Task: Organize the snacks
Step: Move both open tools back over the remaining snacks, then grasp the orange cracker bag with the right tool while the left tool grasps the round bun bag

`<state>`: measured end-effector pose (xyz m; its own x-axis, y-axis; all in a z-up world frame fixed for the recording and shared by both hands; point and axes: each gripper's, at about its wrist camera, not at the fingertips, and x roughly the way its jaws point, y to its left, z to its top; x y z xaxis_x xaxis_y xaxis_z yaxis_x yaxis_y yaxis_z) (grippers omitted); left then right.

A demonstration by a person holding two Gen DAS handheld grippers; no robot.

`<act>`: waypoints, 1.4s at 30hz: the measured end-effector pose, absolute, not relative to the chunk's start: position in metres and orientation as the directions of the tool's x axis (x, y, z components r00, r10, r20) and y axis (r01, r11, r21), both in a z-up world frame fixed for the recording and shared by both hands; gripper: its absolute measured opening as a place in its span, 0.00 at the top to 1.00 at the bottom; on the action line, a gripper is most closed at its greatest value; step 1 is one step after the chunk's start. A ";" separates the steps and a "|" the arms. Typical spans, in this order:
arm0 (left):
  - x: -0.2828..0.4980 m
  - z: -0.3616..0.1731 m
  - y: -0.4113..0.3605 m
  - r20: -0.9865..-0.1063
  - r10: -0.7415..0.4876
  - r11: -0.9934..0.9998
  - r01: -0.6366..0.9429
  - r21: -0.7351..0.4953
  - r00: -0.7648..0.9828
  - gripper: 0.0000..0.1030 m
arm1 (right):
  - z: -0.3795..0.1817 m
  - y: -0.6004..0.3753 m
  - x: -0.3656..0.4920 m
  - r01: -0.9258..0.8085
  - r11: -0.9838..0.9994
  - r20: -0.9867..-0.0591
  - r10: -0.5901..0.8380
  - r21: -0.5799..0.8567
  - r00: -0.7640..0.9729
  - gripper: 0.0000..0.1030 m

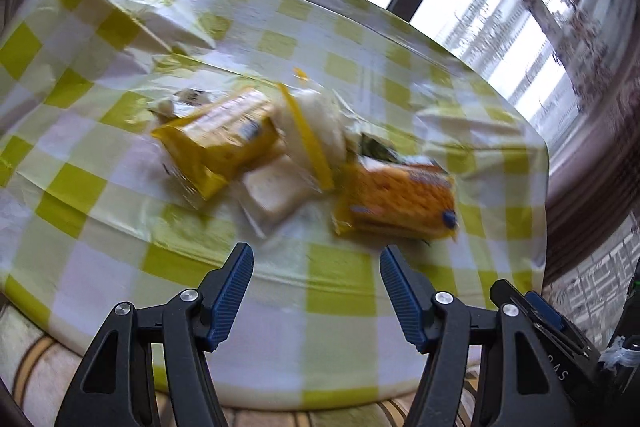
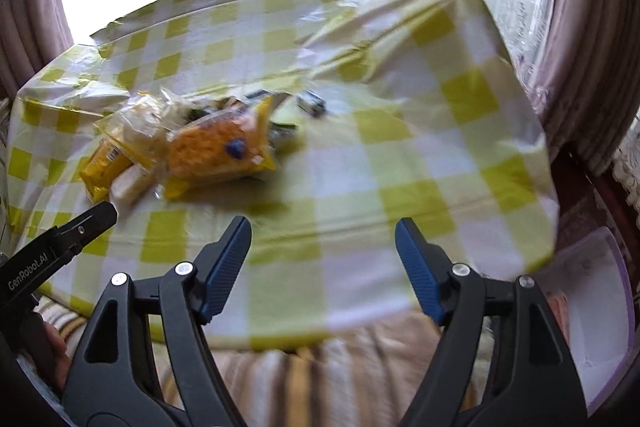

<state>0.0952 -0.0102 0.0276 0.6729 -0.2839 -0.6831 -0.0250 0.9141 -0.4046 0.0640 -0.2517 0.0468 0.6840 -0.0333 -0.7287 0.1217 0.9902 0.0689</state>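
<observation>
A pile of snacks lies mid-table on a yellow-and-white checked cloth (image 1: pixel 328 279). In the left wrist view it holds a yellow packet (image 1: pixel 218 139), a pale wrapped bar (image 1: pixel 276 193), a clear bag with a yellow strip (image 1: pixel 316 127) and an orange cracker packet (image 1: pixel 400 203). My left gripper (image 1: pixel 316 267) is open and empty, just short of the pile. In the right wrist view the orange packet (image 2: pixel 220 147), yellow packet (image 2: pixel 102 167) and a small dark-and-white item (image 2: pixel 311 103) show. My right gripper (image 2: pixel 323 239) is open and empty, to the right of the pile. The left gripper's finger (image 2: pixel 86 223) shows at left.
A raised fold of the cloth (image 1: pixel 132 3) covers something at the table's back. A window with curtains (image 2: pixel 576 67) stands behind the table. A translucent container (image 2: pixel 592 307) sits low at the right of the table (image 2: pixel 440 155). A striped rug (image 2: pixel 320 379) lies below the near edge.
</observation>
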 end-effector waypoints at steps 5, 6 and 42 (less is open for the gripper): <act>0.102 0.025 0.004 -0.668 -0.277 0.906 -0.043 -0.420 0.690 0.36 | 0.045 -0.222 0.089 0.090 0.995 -0.721 -0.028 0.048 0.693 0.16; 0.103 0.024 0.006 -0.666 -0.279 0.903 -0.048 -0.428 0.692 0.36 | 0.044 -0.218 0.093 0.079 0.995 -0.725 -0.016 0.053 0.688 0.16; 0.104 0.010 0.025 -0.587 -0.381 0.831 -0.015 -0.557 0.714 0.41 | 0.009 -0.180 0.157 -0.191 0.982 -0.858 0.109 0.013 0.502 0.41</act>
